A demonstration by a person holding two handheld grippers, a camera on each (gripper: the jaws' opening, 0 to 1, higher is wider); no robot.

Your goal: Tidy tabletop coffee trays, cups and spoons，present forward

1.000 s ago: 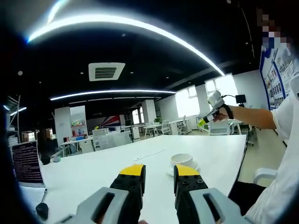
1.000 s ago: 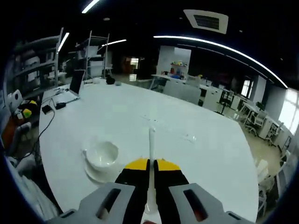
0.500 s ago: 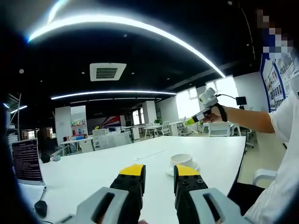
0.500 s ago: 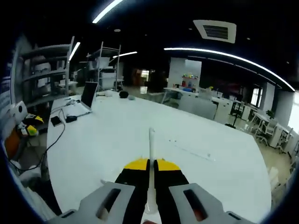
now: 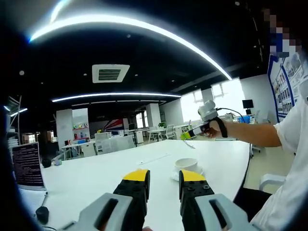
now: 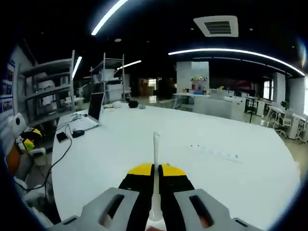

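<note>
Left gripper (image 5: 163,177): yellow-tipped jaws stand apart with nothing between them; it hangs above the near part of the white table (image 5: 96,173)

Right gripper (image 6: 154,169): jaws pressed together on the white spoon (image 6: 155,149), whose thin handle sticks straight out ahead past the yellow tips; the spoon's other end lies back between the grey jaw bodies; in the left gripper view this same gripper (image 5: 186,135) is held out over the far right of the table by the person's hand (image 5: 211,129), with a slim pale piece at its tip, too small to make out

Cup (image 5: 187,165): white, upright, just ahead of the left gripper's right jaw tip and slightly to its right; well below and nearer than the right gripper as the left gripper view shows it

Saucer (image 5: 179,176): white, under the cup, its rim showing at the cup's left side right above the jaw tip

Table: broad, white, stretching far ahead of both grippers

Laptop (image 6: 92,109): open, far ahead and to the left of the right gripper, beside a dark cable (image 6: 60,156) trailing across the table edge; in the left gripper view its lit screen shows at the far left

Person: outstretched forearm (image 5: 252,134) and white sleeve (image 5: 293,120) at the right of the left gripper
</note>
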